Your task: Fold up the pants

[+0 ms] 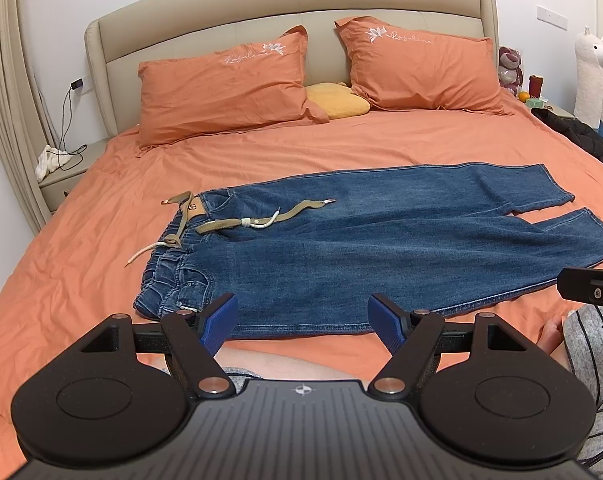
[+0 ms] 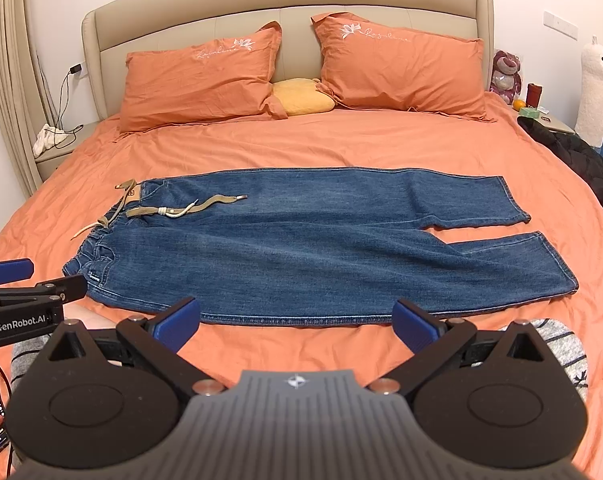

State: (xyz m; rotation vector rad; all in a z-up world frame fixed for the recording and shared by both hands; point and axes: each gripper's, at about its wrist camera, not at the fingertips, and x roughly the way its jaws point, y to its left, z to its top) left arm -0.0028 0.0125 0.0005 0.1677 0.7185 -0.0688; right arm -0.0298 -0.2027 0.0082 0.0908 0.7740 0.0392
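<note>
The blue pants (image 2: pixel 301 240) lie flat and spread out on the orange bed (image 2: pixel 301 140), with the waist on the left and the two legs pointing right. They are not folded yet. A few things could go wrong. The tan belt (image 2: pixel 189 210) and the white string (image 1: pixel 147 252) hang loose at the waist, so they could get caught or bunch up inside a fold. The two legs sit a little apart at the ends, so a fold could come out crooked. A gripper could also grab the bed sheet along with the pants, because the cloth lies right on it. The left gripper (image 1: pixel 303 326) is spread wide and holds nothing; it hovers by the near edge close to the waist. The right gripper (image 2: pixel 297 324) is spread wide too, empty, by the near edge of the leg.
</note>
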